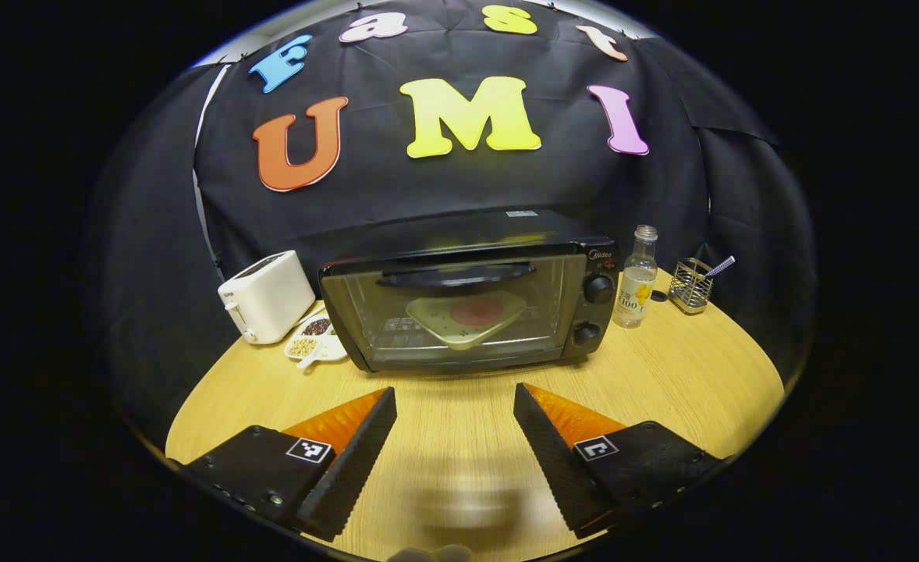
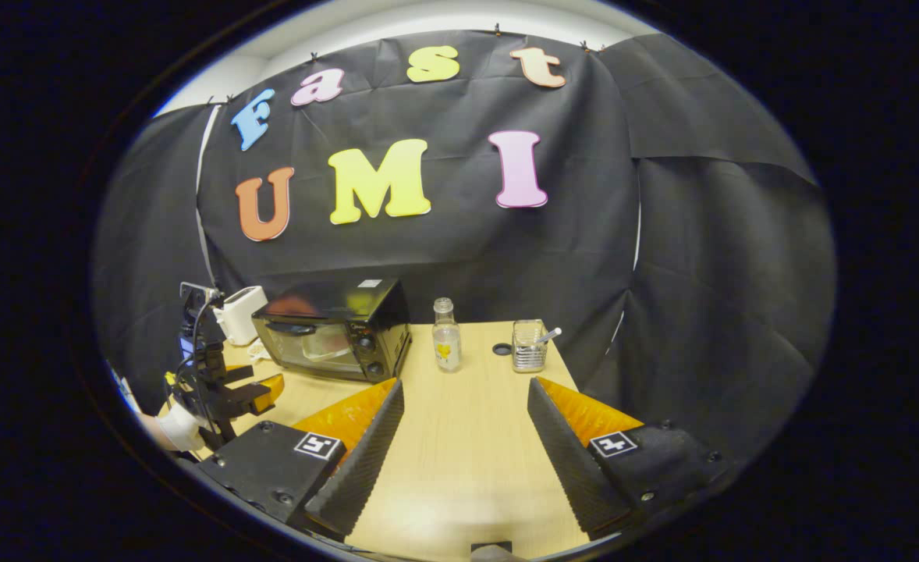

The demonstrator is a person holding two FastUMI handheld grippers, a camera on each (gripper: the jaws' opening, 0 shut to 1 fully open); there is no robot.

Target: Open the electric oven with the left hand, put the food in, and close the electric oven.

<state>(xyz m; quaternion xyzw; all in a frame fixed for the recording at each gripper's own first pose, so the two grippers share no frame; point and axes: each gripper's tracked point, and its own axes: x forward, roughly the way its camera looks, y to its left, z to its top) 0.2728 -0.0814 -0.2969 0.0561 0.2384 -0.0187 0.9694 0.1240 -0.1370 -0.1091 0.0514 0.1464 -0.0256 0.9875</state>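
A black electric oven (image 1: pixel 471 304) stands at the back of the wooden table (image 1: pixel 662 375), its glass door shut and its handle (image 1: pixel 455 275) across the top. Through the glass I see a pale tray with a red round of food (image 1: pixel 475 312) inside. My left gripper (image 1: pixel 455 406) is open, a short way in front of the door, holding nothing. In the right gripper view the oven (image 2: pixel 338 328) sits at the left. My right gripper (image 2: pixel 465 398) is open over bare tabletop (image 2: pixel 467 437). The left gripper (image 2: pixel 225 390), held by a gloved hand, shows at the far left.
A white toaster (image 1: pixel 266 297) and a small dish of grains (image 1: pixel 313 339) stand left of the oven. A glass bottle (image 1: pixel 636 277) and a wire holder (image 1: pixel 692 285) with a utensil stand to its right. The table's front half is open wood.
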